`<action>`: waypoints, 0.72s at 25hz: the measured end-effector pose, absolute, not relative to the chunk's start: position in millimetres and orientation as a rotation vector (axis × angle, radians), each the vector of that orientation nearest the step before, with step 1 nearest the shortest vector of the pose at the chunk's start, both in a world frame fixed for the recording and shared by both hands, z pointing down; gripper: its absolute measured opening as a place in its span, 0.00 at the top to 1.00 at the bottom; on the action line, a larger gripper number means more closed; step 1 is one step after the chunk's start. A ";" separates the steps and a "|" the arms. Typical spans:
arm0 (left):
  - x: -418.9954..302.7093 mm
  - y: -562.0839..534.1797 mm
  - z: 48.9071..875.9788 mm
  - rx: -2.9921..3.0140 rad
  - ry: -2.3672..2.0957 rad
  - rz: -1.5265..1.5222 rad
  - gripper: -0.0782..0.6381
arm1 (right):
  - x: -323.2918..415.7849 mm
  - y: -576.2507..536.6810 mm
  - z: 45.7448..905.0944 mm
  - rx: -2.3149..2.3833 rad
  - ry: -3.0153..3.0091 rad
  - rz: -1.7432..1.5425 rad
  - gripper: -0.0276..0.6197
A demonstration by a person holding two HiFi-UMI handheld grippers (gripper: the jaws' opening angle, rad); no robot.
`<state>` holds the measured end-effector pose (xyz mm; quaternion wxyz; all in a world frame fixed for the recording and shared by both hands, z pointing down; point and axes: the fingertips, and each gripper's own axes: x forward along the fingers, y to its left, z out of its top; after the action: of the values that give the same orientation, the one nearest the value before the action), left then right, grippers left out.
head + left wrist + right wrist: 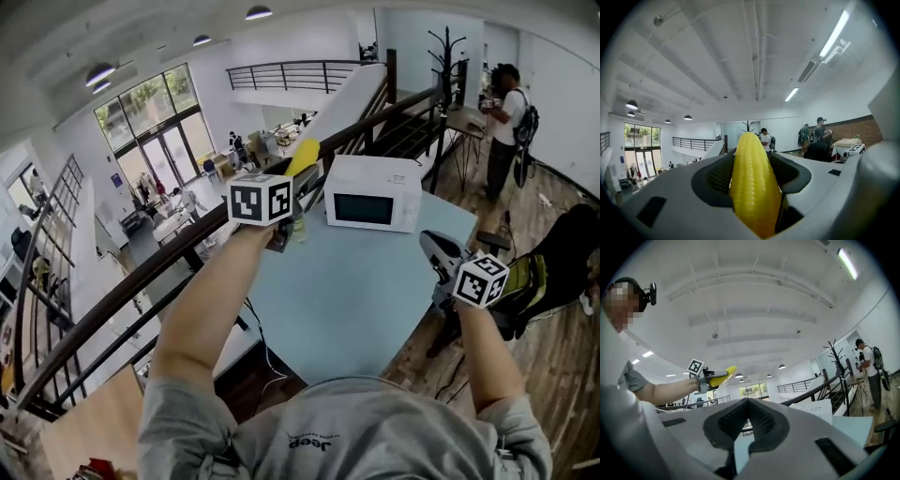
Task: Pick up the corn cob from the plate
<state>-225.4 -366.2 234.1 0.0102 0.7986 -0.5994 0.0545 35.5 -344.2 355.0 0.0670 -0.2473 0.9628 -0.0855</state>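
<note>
- Left claw (298, 192): closed on the corn cob (753, 187). The two dark ribbed pads (719, 177) press against the cob's flanks, one on each side.
- Position of cob in the claw: it lies lengthwise along the jaws. Its rounded yellow tip reaches past the jaw tips and points away from the person; its lower end sits deep in the throat of the claw.
- Height: in the head view the cob is held in the air at the end of the outstretched left arm. It is clear of the light-blue worktop (356, 300), over the worktop's far left edge and just left of the white microwave (372, 192).
- Cross-check from the right gripper view: the cob juts out of the left claw, slanting upward, with the marker cube (695, 366) behind it.
- Right claw (749, 404): jaw tips together, nothing between the pads. Only a sliver of worktop shows through the narrow gap lower down.
- Right claw location: at the worktop's right edge, well apart from the cob and from the left claw.
- Surroundings: a dark handrail (141, 281) runs behind the worktop. A person (506, 122) stands beside a coat stand (448, 47) in the background.
</note>
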 end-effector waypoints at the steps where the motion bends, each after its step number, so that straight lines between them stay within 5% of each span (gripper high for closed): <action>1: -230.9 -355.4 238.2 2.510 -1.837 0.146 0.52 | 33.0 -334.6 352.2 -0.774 2.891 -0.256 0.93; 18: -305.2 -171.7 325.8 2.640 -1.566 0.018 0.52 | -25.8 -176.0 351.7 -0.991 2.823 -0.315 0.93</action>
<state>-305.2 -171.7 325.8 0.0358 0.8595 -0.5099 0.0058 -25.8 -176.0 351.7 0.0664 -0.3286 0.9363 -0.1045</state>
